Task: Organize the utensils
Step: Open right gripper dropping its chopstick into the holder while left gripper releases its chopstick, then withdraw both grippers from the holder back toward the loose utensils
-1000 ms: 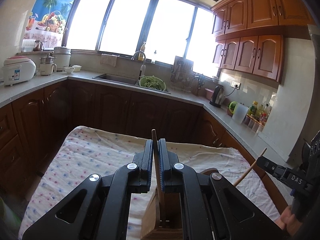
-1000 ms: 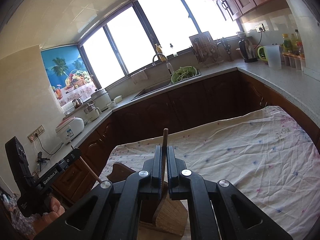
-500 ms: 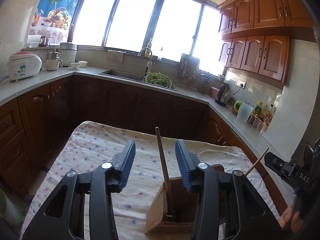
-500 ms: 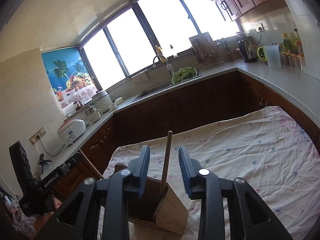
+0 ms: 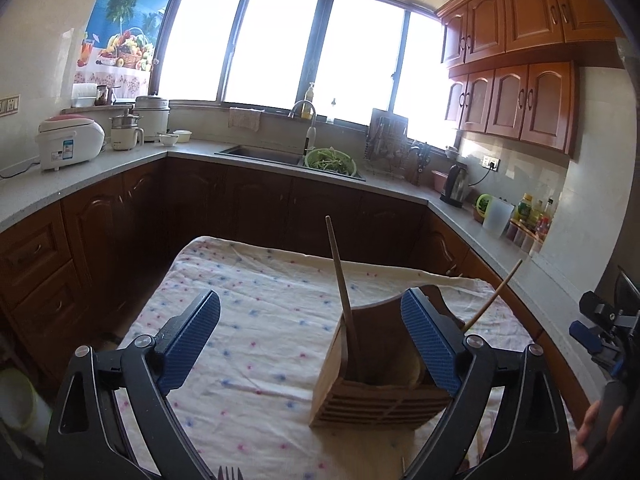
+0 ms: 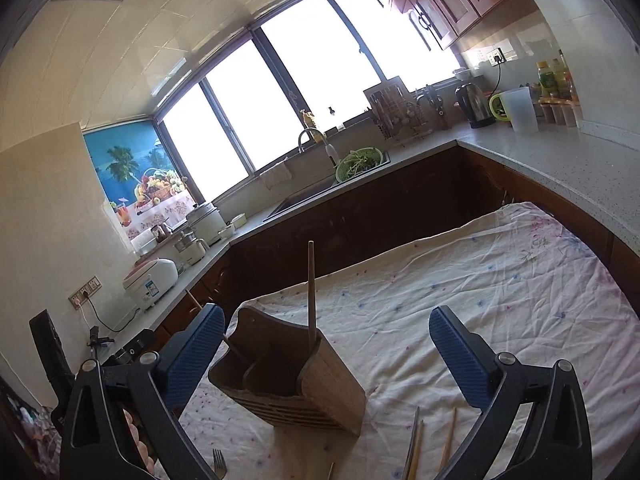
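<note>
The wooden utensil holder [image 6: 294, 384] with two upright chopsticks [image 6: 311, 288] blocks the tablecloth's [image 6: 500, 280] near left — its far and right stretches lie open; loose chopsticks [image 6: 448, 442] clutter the near edge.

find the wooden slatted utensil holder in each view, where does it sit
Left wrist view: the wooden slatted utensil holder sits low, right of centre, by the right finger.
Right wrist view: the holder sits low, left of centre, by the left finger.
Shared landmark: the green bowl of vegetables beside the sink.

wooden holder [image 6: 320, 392]: upright on cloth | chopsticks [image 6: 311, 288]: standing inside, leaning
</note>
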`<state>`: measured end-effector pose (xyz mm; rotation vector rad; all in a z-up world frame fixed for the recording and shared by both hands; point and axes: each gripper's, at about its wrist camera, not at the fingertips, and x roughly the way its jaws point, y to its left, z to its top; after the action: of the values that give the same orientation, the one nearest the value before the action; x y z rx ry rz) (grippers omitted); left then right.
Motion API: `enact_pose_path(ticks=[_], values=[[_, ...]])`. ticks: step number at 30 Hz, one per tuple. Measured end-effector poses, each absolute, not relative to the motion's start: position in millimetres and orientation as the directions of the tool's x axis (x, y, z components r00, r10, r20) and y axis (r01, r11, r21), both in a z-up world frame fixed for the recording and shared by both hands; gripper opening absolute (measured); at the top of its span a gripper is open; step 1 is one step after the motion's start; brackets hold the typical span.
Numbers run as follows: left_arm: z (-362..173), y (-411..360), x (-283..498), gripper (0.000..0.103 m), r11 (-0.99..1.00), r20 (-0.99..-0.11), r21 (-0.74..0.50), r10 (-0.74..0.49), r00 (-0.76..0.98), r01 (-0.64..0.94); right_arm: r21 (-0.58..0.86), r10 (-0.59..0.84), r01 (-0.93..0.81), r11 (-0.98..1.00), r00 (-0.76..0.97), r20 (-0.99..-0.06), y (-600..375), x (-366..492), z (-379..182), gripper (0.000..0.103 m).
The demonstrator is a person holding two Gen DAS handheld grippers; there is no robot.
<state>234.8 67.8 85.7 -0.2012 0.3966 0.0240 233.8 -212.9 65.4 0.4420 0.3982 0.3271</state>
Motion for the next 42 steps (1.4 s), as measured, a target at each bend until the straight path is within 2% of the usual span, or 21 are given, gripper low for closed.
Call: enact_pose_path(ticks=[8, 25, 31, 42], values=[[77.6, 58.2, 191.0, 0.096, 0.984, -0.407, -0.174, -0.04, 0.913, -0.034, 0.471, 0.36, -0.191, 0.861, 0.883, -0.3, -235.4, 177.8, 55.0, 0.103], [32.1, 34.4, 131.0, 0.098, 0.983, -0.509, -0.181, -0.112, 0.853, 0.021, 0.435, 0.298, -0.096, 0.895, 0.855, -0.424, -258.0, 93.2, -17.1, 0.103], [8.2, 19.3, 126.9, 0.098, 0.983, -0.571, -0.182, -0.137, 0.81, 0.038, 0.414, 0.288, -0.071, 0.907, 0.824, -0.488, -253.0, 88.0, -39.6, 0.103], [-9.7, -10.6, 136.8, 0.098, 0.986, -0.643, -0.139, -0.157, 0.749, 0.088, 0.395, 0.282, -0.071, 0.916, 0.815, -0.507, -252.8, 93.9, -42.0, 0.103]])
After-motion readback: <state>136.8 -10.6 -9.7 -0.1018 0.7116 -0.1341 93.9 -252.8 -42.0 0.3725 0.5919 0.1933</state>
